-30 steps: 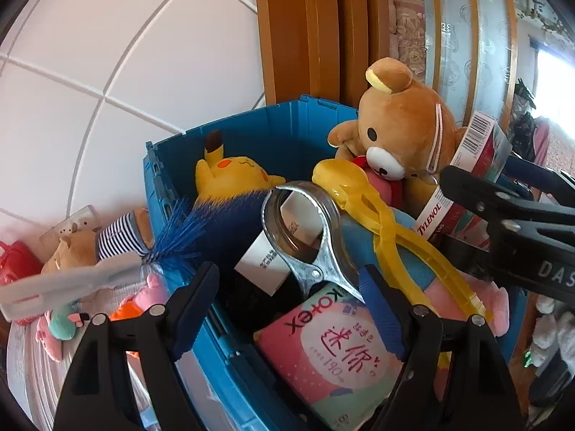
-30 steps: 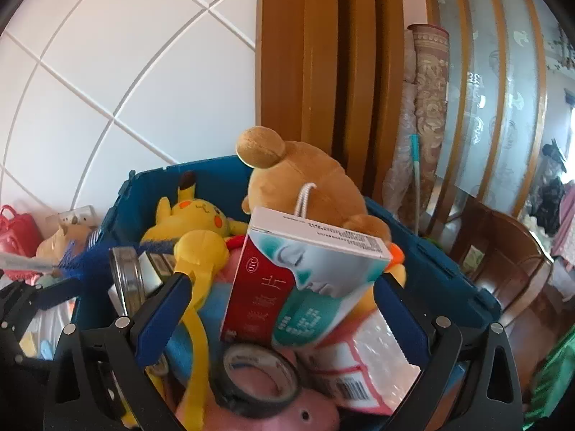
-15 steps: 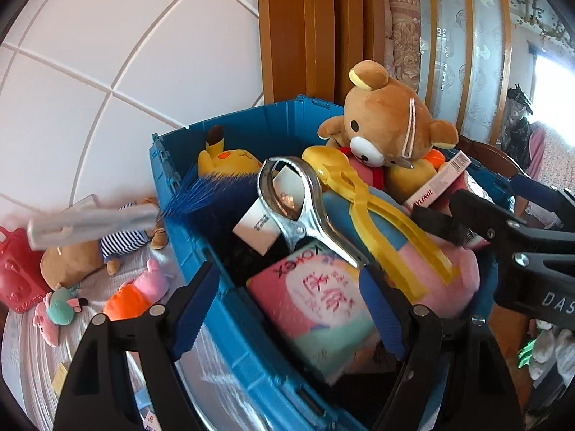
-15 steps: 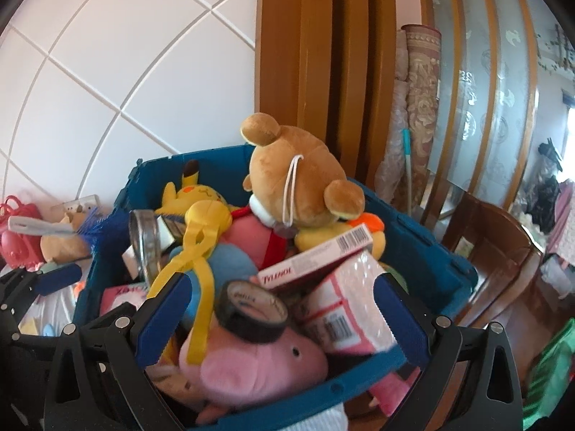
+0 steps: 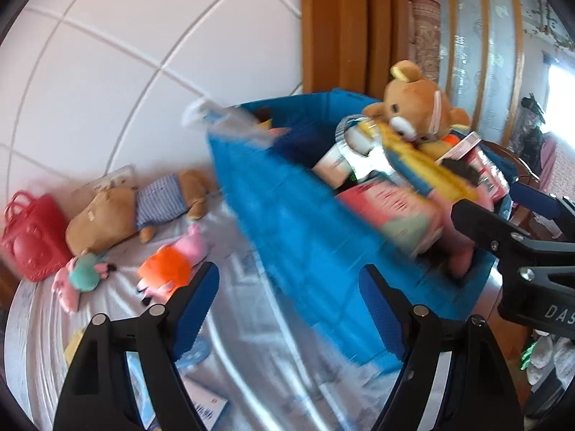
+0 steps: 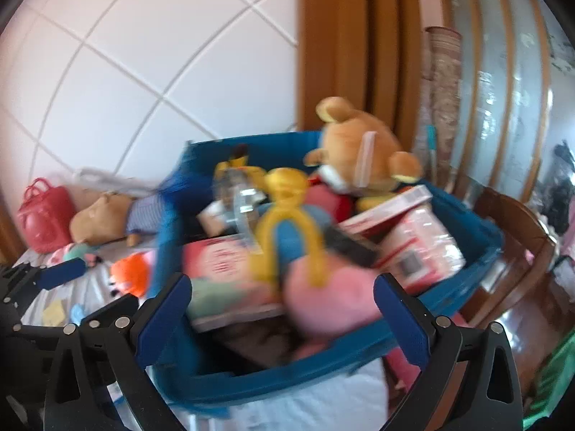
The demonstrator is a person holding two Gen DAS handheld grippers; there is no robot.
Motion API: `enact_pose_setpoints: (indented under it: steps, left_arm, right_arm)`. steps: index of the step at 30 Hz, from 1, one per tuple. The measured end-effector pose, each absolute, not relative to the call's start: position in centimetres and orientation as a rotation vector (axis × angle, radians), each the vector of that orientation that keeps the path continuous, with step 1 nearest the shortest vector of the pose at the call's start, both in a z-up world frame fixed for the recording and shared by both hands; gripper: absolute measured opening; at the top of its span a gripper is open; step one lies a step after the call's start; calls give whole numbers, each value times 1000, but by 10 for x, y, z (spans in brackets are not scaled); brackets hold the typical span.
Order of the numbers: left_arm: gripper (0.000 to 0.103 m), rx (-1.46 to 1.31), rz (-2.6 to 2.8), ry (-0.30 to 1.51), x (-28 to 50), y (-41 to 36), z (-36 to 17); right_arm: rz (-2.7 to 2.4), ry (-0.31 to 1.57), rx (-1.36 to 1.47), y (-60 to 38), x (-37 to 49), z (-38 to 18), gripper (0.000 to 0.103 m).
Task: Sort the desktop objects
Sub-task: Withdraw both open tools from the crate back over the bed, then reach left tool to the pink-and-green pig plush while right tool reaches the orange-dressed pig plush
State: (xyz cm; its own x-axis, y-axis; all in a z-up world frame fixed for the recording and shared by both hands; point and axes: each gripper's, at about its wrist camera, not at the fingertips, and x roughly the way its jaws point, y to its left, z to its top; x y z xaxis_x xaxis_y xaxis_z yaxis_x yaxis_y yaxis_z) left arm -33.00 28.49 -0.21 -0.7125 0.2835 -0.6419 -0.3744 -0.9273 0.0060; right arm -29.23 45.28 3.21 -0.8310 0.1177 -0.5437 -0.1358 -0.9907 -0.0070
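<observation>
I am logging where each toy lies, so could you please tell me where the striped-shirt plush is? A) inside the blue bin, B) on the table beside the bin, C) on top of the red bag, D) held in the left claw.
B: the striped-shirt plush lies on the table left of the blue bin, apart from the red bag.

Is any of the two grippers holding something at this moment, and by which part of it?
Nothing is held. The left gripper and the right gripper both stand open with empty jaws, in front of the blue bin.
</observation>
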Motion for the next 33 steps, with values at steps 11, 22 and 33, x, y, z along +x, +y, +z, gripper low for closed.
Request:
enact_pose_setpoints:
  steps: [11,22,33]
  left_arm:
    - [80,-1141,2722,108,-306,130,-49]
    - [80,-1374,2826,64,-281,-37,-101]
    - [80,-1467,2909,-36,-322,-89,-116]
  right_arm:
    - [3026,-23,-940,324,-287,4,103]
    - [3061,-21,-1102,203,-286,-47,103]
    - [3076,-42,-1217,170,-355,-74,103]
